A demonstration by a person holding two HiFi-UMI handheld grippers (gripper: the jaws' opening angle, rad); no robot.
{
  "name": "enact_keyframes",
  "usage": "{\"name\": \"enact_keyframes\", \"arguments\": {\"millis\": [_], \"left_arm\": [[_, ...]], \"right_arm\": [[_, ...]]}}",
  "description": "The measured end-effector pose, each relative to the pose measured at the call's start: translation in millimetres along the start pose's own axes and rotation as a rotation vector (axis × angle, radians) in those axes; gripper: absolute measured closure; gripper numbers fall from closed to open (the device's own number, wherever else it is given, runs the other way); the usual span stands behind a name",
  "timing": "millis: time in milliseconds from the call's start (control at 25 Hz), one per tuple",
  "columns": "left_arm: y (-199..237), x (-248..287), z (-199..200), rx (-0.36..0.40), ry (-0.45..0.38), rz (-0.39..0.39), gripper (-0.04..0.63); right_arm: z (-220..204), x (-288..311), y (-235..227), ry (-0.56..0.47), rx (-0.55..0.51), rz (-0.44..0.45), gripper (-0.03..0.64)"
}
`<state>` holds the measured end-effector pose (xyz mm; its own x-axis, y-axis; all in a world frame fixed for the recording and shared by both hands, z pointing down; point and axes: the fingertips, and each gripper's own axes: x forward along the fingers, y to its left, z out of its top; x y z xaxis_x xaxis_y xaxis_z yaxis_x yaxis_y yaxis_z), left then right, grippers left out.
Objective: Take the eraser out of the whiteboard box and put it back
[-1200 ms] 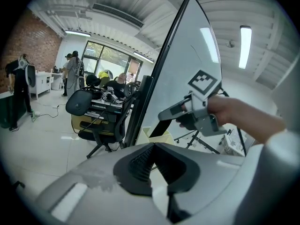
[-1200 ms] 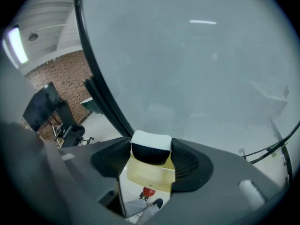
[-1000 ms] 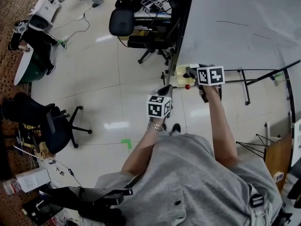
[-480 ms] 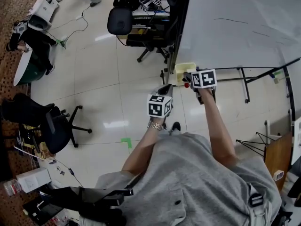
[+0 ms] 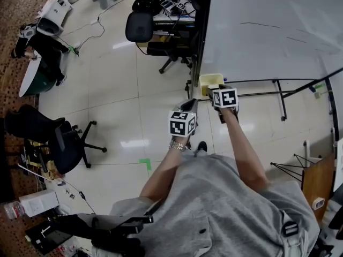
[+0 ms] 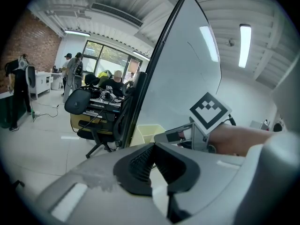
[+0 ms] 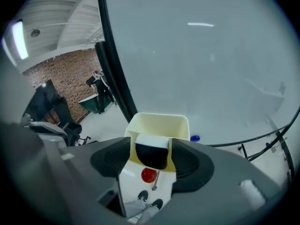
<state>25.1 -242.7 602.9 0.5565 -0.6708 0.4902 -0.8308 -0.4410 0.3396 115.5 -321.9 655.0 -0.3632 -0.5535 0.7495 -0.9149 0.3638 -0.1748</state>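
The black eraser with a white top sits between the jaws of my right gripper, which is shut on it. It hangs at the near rim of the pale yellow box fixed to the lower edge of the whiteboard. In the head view my right gripper is just below the box. My left gripper stays lower left of it, shut and empty. The left gripper view shows its closed jaws, the box and the right gripper beyond.
A red knob hangs under the box and a blue magnet sticks to the board. The whiteboard's stand legs spread over the floor. Office chairs and a desk stand behind the board's left edge; another chair is at left.
My right gripper with the eraser has moved left and up towards the yellow box. The left gripper has barely moved.
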Motion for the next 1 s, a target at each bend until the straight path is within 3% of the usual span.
{"name": "enact_keyframes", "arguments": {"millis": [160, 280, 480, 600, 640, 720, 1000], "left_arm": [[-8.5, -4.2, -12.4, 0.003, 0.012, 0.024, 0.592], [-15.3, -13.0, -35.2, 0.006, 0.042, 0.042, 0.592], [-25.0, -34.8, -66.8, 0.007, 0.056, 0.017, 0.592], [-30.0, -50.9, -65.7, 0.02, 0.027, -0.01, 0.592], [-31.2, -57.0, -61.4, 0.025, 0.01, -0.017, 0.592], [-32.4, -74.8, -58.4, 0.027, -0.021, -0.025, 0.592], [-25.5, -123.1, -104.0, -0.008, -0.006, -0.024, 0.592]], "right_arm": [[17.5, -32.8, 3.4, -0.14, 0.034, 0.039, 0.332], [7.2, -52.6, 15.5, -0.218, 0.087, 0.097, 0.333], [-55.3, -63.5, 55.6, -0.199, 0.168, 0.141, 0.333], [-89.6, -78.0, 89.6, -0.188, 0.123, 0.138, 0.337], [-93.1, -83.3, 98.5, -0.199, 0.095, 0.133, 0.355], [-95.5, -95.4, 115.9, -0.236, 0.061, 0.127, 0.612], [-133.7, -115.2, 168.7, -0.218, 0.054, 0.066, 0.612]]}}
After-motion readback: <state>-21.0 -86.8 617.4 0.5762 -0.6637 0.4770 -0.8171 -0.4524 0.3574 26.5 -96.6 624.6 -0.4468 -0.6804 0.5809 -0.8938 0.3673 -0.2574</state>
